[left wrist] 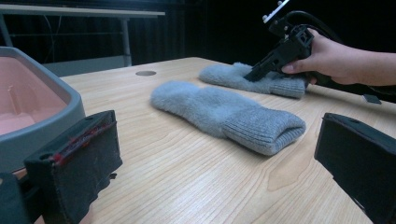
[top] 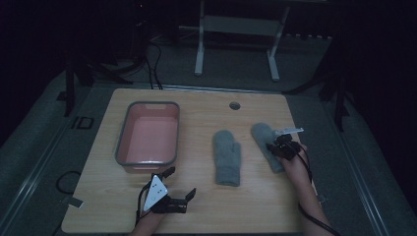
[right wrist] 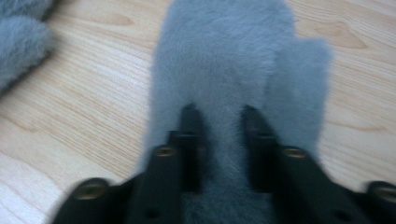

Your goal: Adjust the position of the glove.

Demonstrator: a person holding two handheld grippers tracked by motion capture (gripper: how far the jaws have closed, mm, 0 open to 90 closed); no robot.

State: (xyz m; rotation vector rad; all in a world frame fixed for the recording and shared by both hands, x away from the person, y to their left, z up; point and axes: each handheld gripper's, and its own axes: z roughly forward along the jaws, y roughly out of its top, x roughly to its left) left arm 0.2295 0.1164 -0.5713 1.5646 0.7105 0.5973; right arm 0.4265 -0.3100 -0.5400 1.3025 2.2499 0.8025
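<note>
Two grey fleece mittens lie flat on the wooden table (top: 206,211). The left mitten (top: 226,157) rests near the middle with its cuff toward me. My right gripper (top: 272,146) points down onto the right mitten (top: 264,137). In the right gripper view its jaws stand close together, shut on a fold of that mitten's (right wrist: 224,56) fleece near the thumb. My left gripper (top: 180,182) rests near the table's front left, open and with nothing between its jaws. It looks across at the left mitten (left wrist: 224,112) and at the right gripper (left wrist: 252,74) beyond.
A pink tub with a grey rim (top: 147,104) stands at the table's left, just beyond the left gripper. A round cable hole (top: 234,105) sits near the far edge. A white table frame (top: 236,24) stands on the dark floor behind.
</note>
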